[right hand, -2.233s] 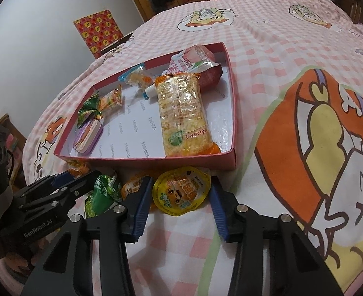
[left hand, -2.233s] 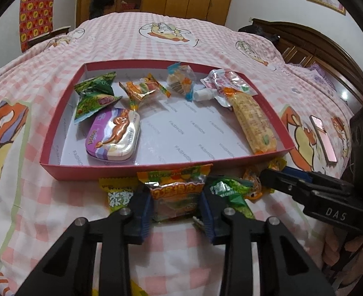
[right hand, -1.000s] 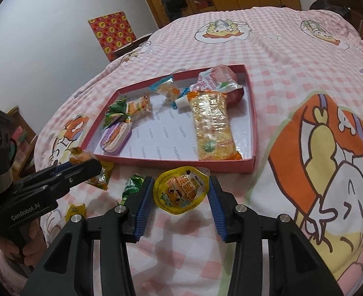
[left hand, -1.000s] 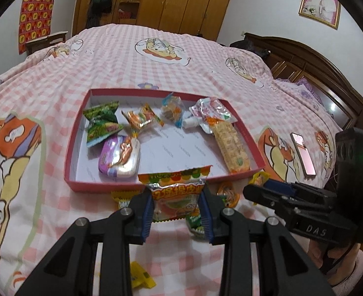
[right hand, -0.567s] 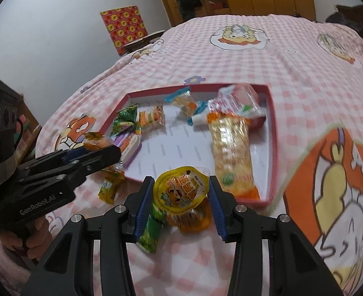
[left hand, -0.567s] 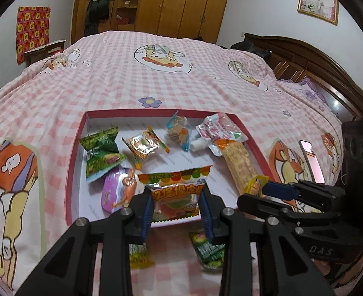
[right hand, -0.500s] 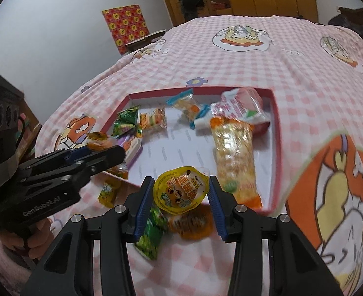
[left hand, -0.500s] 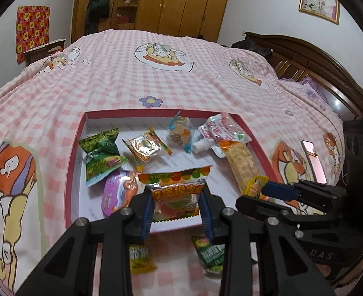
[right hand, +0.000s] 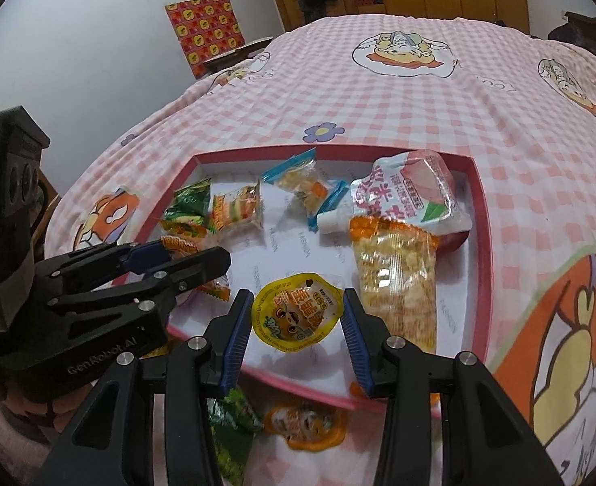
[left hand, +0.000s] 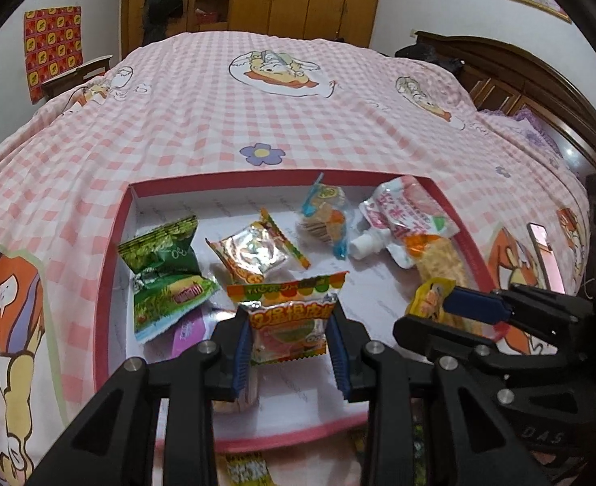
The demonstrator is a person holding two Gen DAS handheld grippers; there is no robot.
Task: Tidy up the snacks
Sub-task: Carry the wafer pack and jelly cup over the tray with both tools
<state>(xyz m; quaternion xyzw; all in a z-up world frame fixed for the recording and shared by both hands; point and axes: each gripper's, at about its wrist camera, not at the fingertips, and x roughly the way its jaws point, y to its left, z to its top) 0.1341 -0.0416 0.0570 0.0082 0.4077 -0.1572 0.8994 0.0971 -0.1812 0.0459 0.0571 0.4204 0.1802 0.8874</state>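
Two snacks are mid-delivery: the left gripper point(left hand: 289, 342) is clamped on an orange gummy packet point(left hand: 287, 316) and the right gripper point(right hand: 295, 324) on a yellow jelly cup point(right hand: 295, 312), both hanging over the red tray point(right hand: 482, 243), so next up is probably just lowering and letting go.

Bare white floor of the red tray point(right hand: 485, 243) lies in the middle and near half, between the snack rows.

Left wrist view: left gripper point(left hand: 291, 348), clamped on an orange-green packet point(left hand: 287, 318), hangs over the near-left floor. Green packets point(left hand: 164, 271) crowd the left wall; a foil packet point(left hand: 253, 255) sits just ahead.

Right wrist view: right gripper point(right hand: 296, 324), clamped on a yellow jelly cup point(right hand: 295, 314), hangs over the open centre. A long cracker pack point(right hand: 395, 283) lies close on its right; a pink pouch point(right hand: 407, 198) fills the far right corner. The two grippers are near each other over the tray.

Bedspread point(right hand: 439, 93) beyond the far rim is open.
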